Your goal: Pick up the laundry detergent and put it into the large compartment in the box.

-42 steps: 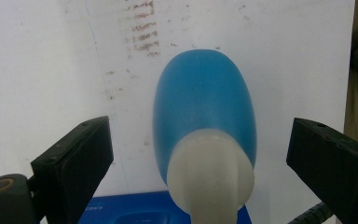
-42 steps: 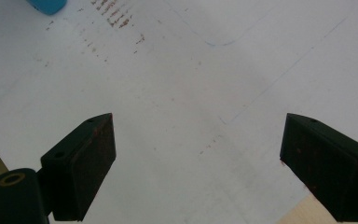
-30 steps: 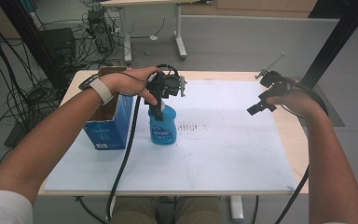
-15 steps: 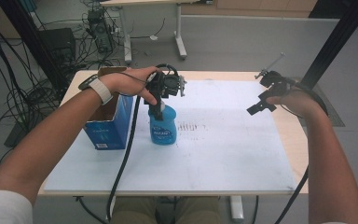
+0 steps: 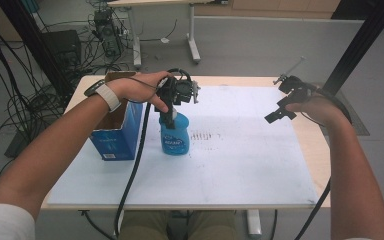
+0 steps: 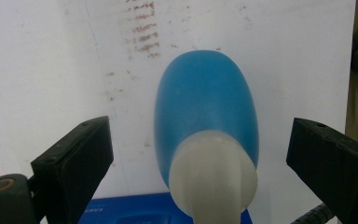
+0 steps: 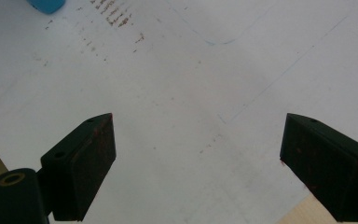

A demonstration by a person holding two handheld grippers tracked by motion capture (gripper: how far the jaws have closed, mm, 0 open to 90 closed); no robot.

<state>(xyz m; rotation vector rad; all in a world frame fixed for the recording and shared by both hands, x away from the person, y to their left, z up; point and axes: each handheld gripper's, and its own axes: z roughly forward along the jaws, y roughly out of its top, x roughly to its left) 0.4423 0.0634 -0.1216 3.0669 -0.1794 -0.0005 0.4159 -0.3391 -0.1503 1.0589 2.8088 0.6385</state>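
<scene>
Above the bottle (image 6: 206, 116), my left gripper (image 6: 205, 154) hangs with its jaws spread wide either side of the white cap (image 6: 214, 175), touching nothing. The bottle stands just beside the box (image 5: 117, 132). My right gripper (image 7: 198, 163), well apart, gapes empty.

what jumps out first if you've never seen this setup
The blue bottle standing upright left of centre on the white sheet, with the left hand-held gripper right above its white cap, jaws open on either side of it. Next, the open blue box just left of the bottle. The right hand-held gripper is open over the sheet's far right edge.
</scene>
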